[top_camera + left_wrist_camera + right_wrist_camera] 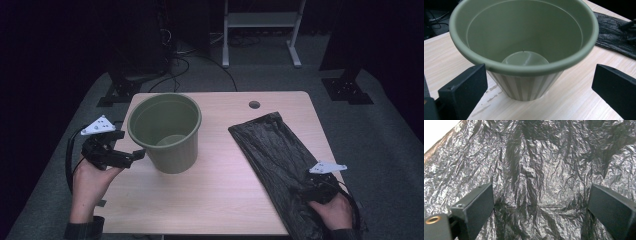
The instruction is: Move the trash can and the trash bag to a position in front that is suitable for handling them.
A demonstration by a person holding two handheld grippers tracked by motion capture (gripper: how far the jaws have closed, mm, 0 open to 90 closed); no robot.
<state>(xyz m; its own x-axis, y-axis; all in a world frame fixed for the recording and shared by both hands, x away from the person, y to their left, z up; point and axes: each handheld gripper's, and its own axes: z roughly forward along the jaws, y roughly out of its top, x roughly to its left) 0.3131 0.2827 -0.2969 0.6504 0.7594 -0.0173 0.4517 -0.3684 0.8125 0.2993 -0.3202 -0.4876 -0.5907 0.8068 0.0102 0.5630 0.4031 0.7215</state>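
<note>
While both jaw pairs gape:
Bin bag (280, 160): flat, long axis far-left to near-right
Right gripper (314, 186): over bag
Left gripper (131, 156): beside green bin (166, 131)
Surface: pale wood table (220, 190)
Room: dark

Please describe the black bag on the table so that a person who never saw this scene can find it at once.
Start at the light wooden table and go to its right half. There the black bag lies flat and crumpled, running from near the middle toward the near right corner, where the open right gripper is over it. Unlike the upright green bucket on the left, it is dark, flat and shiny.
</note>
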